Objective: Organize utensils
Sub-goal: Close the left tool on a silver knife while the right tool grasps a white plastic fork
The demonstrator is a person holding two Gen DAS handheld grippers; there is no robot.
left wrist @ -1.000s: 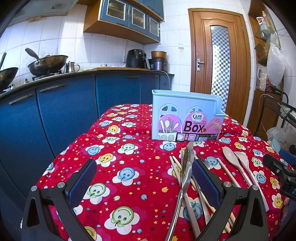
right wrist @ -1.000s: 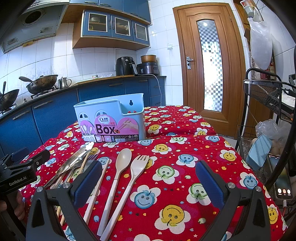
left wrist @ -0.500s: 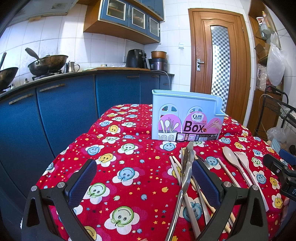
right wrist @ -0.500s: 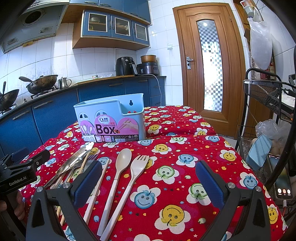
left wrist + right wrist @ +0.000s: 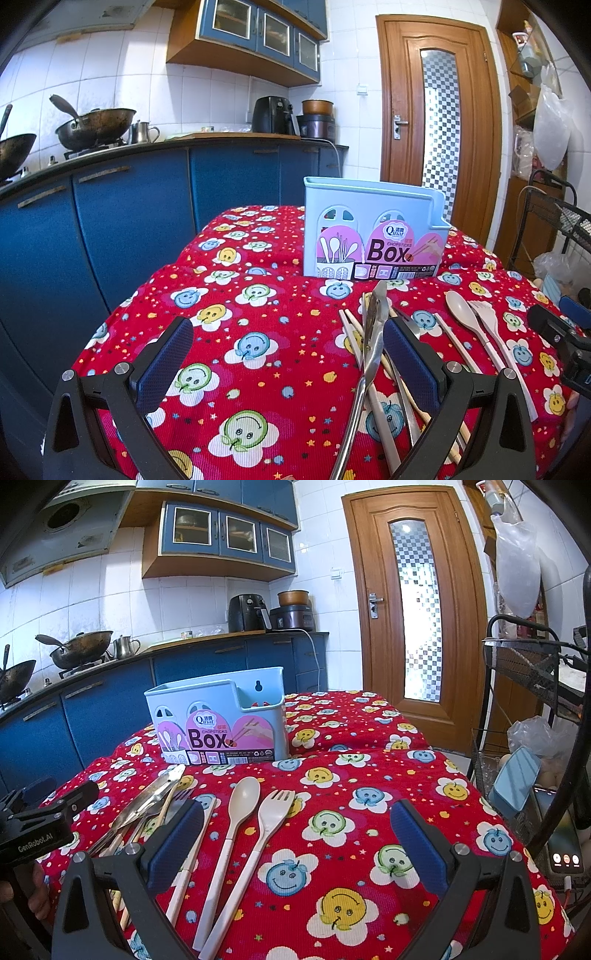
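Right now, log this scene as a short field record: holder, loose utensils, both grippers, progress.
holder: light blue chopsticks box upright at the back of the red smiley tablecloth; what shows of its inside looks empty
plastic utensils: beige spoon and beige fork lying side by side in front of the box
metal pile: steel tongs overlapping chopsticks
left gripper: open, holding nothing
right gripper: open, holding nothing
progress: nothing gripped yet

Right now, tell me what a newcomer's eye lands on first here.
The red smiley-flower tablecloth fills the foreground. On it stands a light blue chopsticks box, empty as far as visible. In front lie a beige spoon and fork, beside a pile of metal utensils.
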